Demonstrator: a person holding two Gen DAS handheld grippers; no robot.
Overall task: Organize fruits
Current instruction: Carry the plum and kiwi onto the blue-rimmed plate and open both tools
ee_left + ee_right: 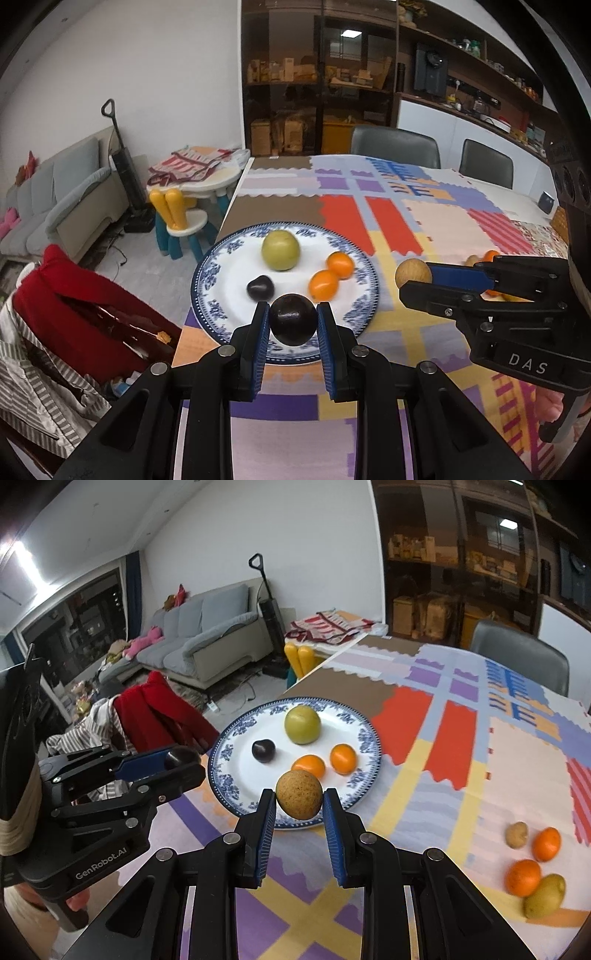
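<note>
Left wrist view: a dark plum (293,319) is clamped between the blue pads of the left gripper (292,322), held over the near rim of the blue-patterned plate (207,273). On the plate are seen a green fruit (280,249), two orange fruits (330,275) and a small dark fruit (260,287). At right, the right gripper (413,284) is closed on a tan round fruit (410,272).

Right wrist view: the tan round fruit (299,794) is gripped by the right gripper (300,800) above the plate's (369,771) near edge. Four loose fruits (532,864) are noted on the patchwork tablecloth (424,812), well apart to the right.
</note>
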